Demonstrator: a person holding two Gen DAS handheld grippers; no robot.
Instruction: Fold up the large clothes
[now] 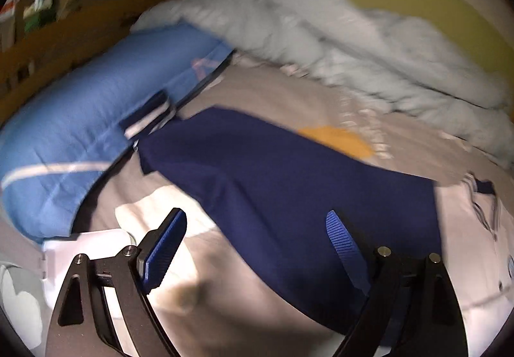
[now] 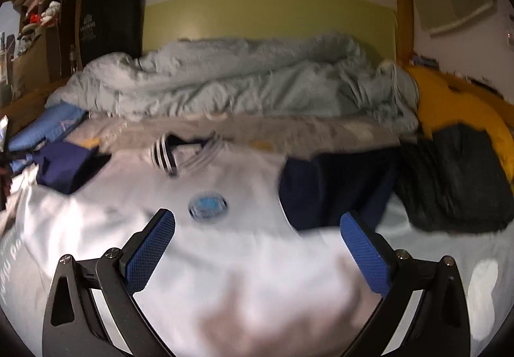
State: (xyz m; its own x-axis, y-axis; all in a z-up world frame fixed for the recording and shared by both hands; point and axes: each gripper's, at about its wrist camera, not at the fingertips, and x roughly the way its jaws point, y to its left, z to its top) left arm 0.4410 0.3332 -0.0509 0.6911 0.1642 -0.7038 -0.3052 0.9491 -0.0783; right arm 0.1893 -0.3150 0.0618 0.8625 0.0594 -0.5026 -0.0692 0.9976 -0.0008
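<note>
A white shirt [image 2: 225, 254] with navy sleeves, a striped collar [image 2: 165, 157] and a round blue badge [image 2: 208, 203] lies spread on the bed. Its left navy sleeve [image 1: 289, 190] stretches flat across the grey sheet in the left wrist view; the white body shows at the right edge [image 1: 472, 247]. The other navy sleeve [image 2: 334, 190] lies at the right. My left gripper [image 1: 257, 244] is open and empty above the left sleeve. My right gripper [image 2: 257, 247] is open and empty above the shirt's chest.
A crumpled pale duvet [image 2: 241, 80] lies along the back by a green wall. A blue pillow [image 1: 80, 119] sits at the left, a yellow pillow [image 2: 456, 100] and dark clothes [image 2: 456, 177] at the right. A wooden bed frame [image 1: 64, 32] runs along the left.
</note>
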